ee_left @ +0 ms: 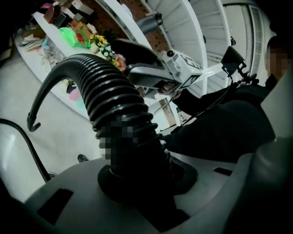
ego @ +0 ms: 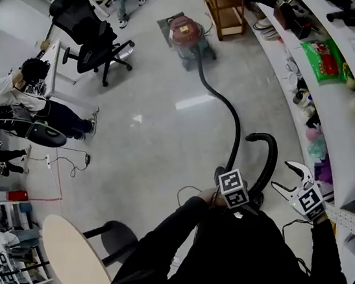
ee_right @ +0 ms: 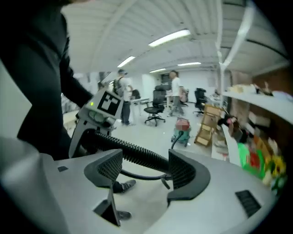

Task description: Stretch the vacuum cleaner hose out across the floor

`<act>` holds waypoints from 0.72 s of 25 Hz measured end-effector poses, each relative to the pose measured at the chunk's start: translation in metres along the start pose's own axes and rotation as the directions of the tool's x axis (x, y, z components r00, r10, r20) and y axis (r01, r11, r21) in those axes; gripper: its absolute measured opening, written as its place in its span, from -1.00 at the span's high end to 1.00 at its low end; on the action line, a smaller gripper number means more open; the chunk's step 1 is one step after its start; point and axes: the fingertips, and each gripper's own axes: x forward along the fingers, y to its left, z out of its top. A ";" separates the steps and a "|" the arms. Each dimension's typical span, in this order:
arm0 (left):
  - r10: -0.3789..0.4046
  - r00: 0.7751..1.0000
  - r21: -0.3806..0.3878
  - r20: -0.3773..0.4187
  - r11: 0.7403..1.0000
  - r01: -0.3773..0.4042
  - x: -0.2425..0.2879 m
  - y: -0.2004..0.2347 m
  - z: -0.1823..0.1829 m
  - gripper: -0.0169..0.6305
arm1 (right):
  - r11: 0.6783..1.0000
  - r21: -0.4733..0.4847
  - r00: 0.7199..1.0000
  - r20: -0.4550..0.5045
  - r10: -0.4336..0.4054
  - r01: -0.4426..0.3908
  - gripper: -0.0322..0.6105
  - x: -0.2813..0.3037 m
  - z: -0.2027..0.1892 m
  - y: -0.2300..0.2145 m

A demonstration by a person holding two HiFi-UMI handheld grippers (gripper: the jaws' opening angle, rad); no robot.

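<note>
The ribbed black hose [ego: 229,114] looks light and limp to me. It should bend wherever I lead it, spring back a little, and sag under its own weight rather than hold a line. The ribs ought to stop it sliding through a grip. I judge the best hold is close to the stiffer curved end piece [ee_left: 39,107], where a pull carries along the whole length. A hard tug might roll the red vacuum cleaner [ego: 185,35] toward me.

The hose starts at that cleaner in the upper middle of the head view and snakes down the pale floor [ego: 156,128]. It ends in a hooked arc at the lower right, just in front of me.

My left hand-held gripper [ee_left: 137,180] is clenched on the hose, with the jaws pressed into the ribs low in the left gripper view. From there the hose rises and curls over to the left.

My right hand-held gripper [ee_right: 144,171] is released, its jaws wide apart and grasping nothing. The hose crosses behind the gap without touching either pad.
</note>
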 end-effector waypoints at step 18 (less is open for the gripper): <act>0.118 0.965 -0.003 -0.235 0.992 -0.123 0.068 -0.054 -0.127 0.57 | 0.716 -0.559 0.905 -0.329 0.271 -0.418 -0.10 0.011 -0.053 0.169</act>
